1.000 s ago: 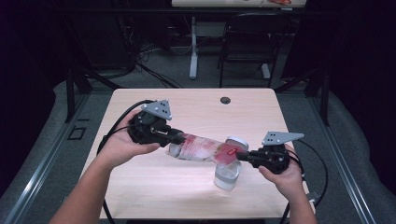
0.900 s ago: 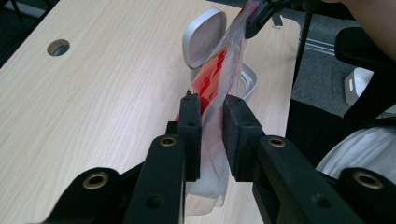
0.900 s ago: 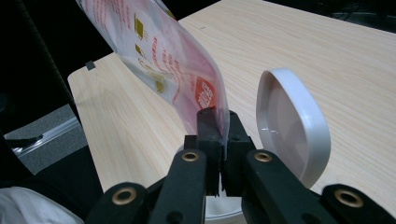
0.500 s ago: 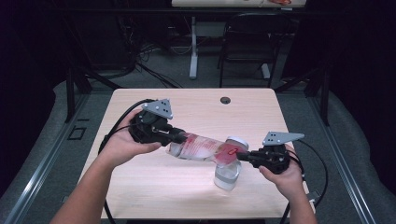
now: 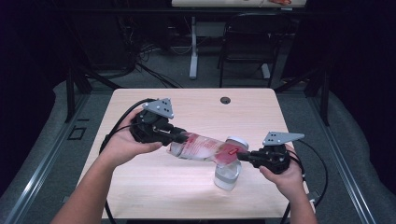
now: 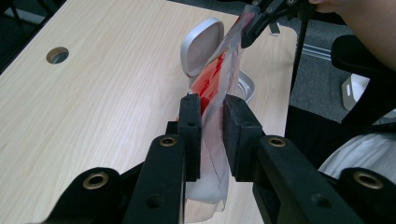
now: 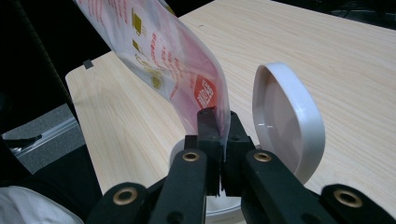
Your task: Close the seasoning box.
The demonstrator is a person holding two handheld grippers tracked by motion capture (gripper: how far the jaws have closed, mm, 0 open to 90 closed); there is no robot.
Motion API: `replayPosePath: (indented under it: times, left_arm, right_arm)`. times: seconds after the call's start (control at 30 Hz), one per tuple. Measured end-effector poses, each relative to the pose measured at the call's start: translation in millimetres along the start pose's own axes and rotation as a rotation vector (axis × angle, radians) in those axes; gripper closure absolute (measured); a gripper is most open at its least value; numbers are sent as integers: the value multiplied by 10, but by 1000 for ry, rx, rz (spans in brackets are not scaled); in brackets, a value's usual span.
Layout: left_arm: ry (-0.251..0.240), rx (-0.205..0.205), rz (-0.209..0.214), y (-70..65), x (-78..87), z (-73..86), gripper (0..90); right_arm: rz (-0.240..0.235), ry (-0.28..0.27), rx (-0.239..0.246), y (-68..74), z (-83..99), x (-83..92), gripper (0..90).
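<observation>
Grippers stretched a clear red-printed pouch (image 5: 205,148) above the open-lidded jar (image 5: 227,173) on the table (image 5: 196,102), the left gripper (image 5: 173,136) clamped on one end and the right gripper (image 5: 240,156) pinching the other.

A clear pouch (image 5: 205,147) with red print hangs stretched, tilted above an open-lidded jar (image 5: 227,173).
</observation>
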State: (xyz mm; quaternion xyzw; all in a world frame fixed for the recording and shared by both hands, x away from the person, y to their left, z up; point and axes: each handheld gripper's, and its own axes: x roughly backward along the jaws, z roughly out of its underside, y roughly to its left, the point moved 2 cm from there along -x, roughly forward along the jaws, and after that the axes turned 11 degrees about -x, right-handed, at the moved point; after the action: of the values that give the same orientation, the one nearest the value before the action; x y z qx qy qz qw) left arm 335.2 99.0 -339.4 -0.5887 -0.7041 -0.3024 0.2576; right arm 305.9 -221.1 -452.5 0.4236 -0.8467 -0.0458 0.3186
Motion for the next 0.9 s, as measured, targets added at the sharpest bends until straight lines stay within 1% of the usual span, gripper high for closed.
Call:
replayPosePath:
  times: [0.13,0.33,0.6,0.9]
  left_arm:
    - [-5,3,0,0,-3,-7,783]
    - [-4,-4,3,0,-3,-13,783]
    - [-10,5,1,0,-1,8,783]
    - [-11,3,2,-1,2,16,783]
  right_arm:
    - [2,1,-1,-4,3,-1,891]
    - [3,3,-2,-7,4,-1,890]
    - [1,0,-1,-2,3,-4,890]
    - [2,0,1,6,1,-5,888]
